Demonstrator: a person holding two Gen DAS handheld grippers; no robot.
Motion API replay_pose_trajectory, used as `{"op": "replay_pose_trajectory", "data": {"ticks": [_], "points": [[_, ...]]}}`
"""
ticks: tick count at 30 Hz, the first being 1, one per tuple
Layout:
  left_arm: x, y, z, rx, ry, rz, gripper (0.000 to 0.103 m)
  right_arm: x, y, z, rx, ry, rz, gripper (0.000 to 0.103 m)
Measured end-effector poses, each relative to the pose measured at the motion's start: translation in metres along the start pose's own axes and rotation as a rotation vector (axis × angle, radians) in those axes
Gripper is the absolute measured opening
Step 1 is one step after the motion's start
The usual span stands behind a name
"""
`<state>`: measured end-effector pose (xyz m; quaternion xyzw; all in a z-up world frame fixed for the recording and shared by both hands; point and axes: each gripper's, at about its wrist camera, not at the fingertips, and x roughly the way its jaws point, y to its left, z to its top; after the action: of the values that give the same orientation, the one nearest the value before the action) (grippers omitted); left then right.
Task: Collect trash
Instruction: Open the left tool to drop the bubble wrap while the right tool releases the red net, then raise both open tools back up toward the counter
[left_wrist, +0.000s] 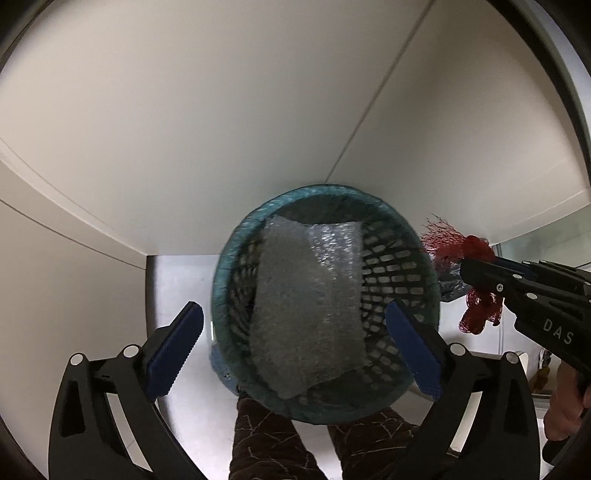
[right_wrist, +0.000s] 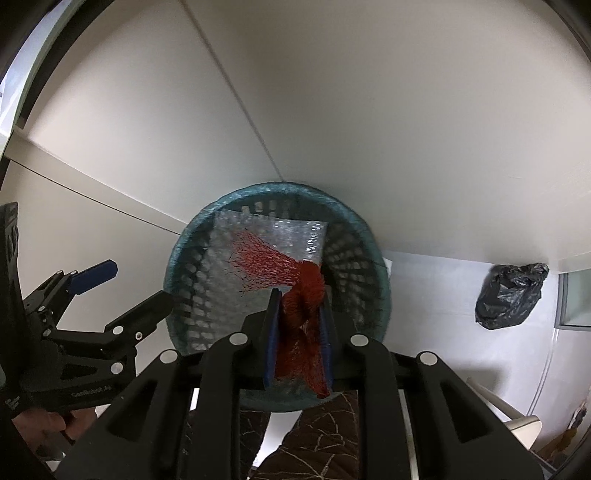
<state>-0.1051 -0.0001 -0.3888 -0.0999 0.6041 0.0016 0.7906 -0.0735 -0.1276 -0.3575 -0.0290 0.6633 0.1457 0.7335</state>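
Note:
A round teal basket (left_wrist: 236, 236) with lattice walls stands on the floor, seen from above. A sheet of bubble wrap (left_wrist: 306, 310) lies inside it. My left gripper (left_wrist: 293, 314) hangs over the basket, open wide, with nothing between its blue pads. To the right, my right gripper (left_wrist: 476, 273) is shut on a bunched red mesh net (left_wrist: 476, 247). In the right wrist view the red mesh net (right_wrist: 266, 266) fans out from my right gripper (right_wrist: 300, 299) over the bubble wrap (right_wrist: 229, 295) and the basket (right_wrist: 177, 251). The open left gripper (right_wrist: 138, 284) is at the basket's left.
White panels (left_wrist: 221, 129) rise right behind the basket. A tied black rubbish bag (right_wrist: 508, 299) lies on the pale floor to the right. The person's dark patterned trouser legs (right_wrist: 314, 435) stand just in front of the basket. A white object (right_wrist: 517, 417) sits at lower right.

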Motion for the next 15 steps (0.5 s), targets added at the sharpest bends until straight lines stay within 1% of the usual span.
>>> {"op": "replay_pose_trajectory", "data": {"ticks": [2,6,10,13,15], "points": [[0.002,0.004,-0.004,-0.004,0.004,0.008,0.097,0.004,0.006,0.001,-0.001,0.008,0.004,0.018],[0.005,0.013,-0.007,-0.013,0.012,0.014,0.097,0.014,0.015,0.001,-0.019,0.021,-0.004,0.026],[0.010,0.019,-0.009,-0.009,0.022,0.015,0.097,0.022,0.021,0.000,-0.022,0.030,-0.013,0.028],[0.012,0.023,-0.012,-0.001,0.025,0.017,0.097,0.025,0.023,-0.001,-0.018,0.034,-0.012,0.037],[0.013,0.026,-0.012,-0.001,0.025,0.017,0.097,0.028,0.025,-0.001,-0.016,0.038,-0.018,0.049]]}}
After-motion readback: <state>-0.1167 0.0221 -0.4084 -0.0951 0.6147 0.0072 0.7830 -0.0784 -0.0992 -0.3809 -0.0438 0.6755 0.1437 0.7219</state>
